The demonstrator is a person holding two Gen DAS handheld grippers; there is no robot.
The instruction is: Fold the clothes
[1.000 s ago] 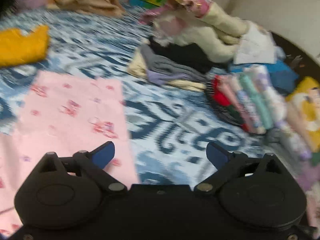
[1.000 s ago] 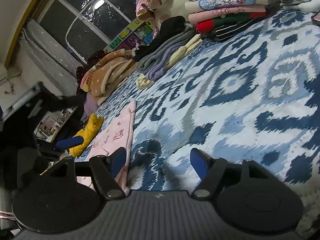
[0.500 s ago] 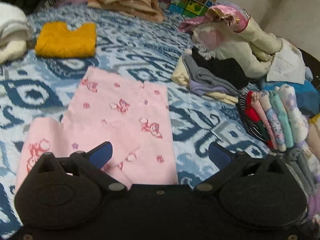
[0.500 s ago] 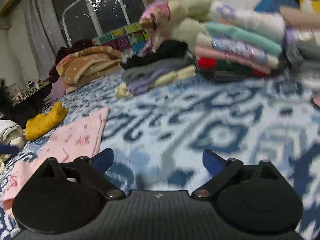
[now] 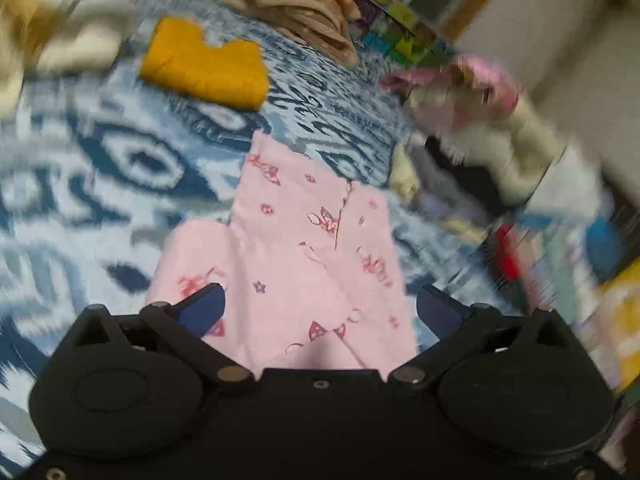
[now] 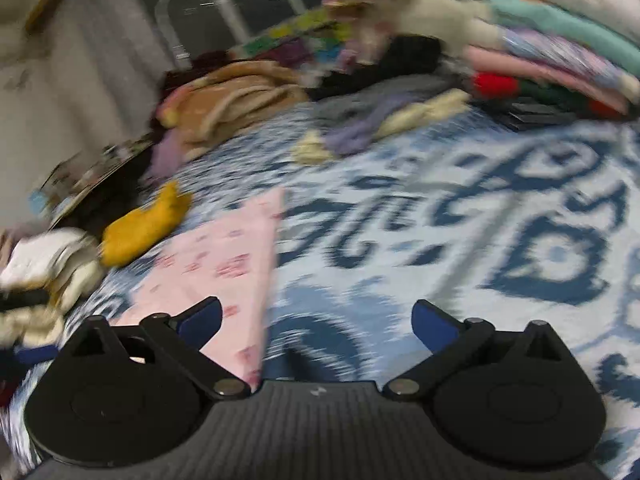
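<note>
Across the blue-and-white patterned bed, pink printed trousers are lying flat, and my left gripper is hovering directly over their near end, jaws spread wide with nothing between the pads. My right gripper is hanging beside the garment's right edge over bare bedspread; its jaws are easing inward from nearly full spread, gripping nothing. Only my left view is showing both trouser legs and the split between them; my right view is catching them edge-on as a narrow pink wedge. A folded yellow garment is lying beyond the trousers' far end. Toward the bed's far right edge my right view is showing a stack of folded clothes, heavily blurred in my left view.
</note>
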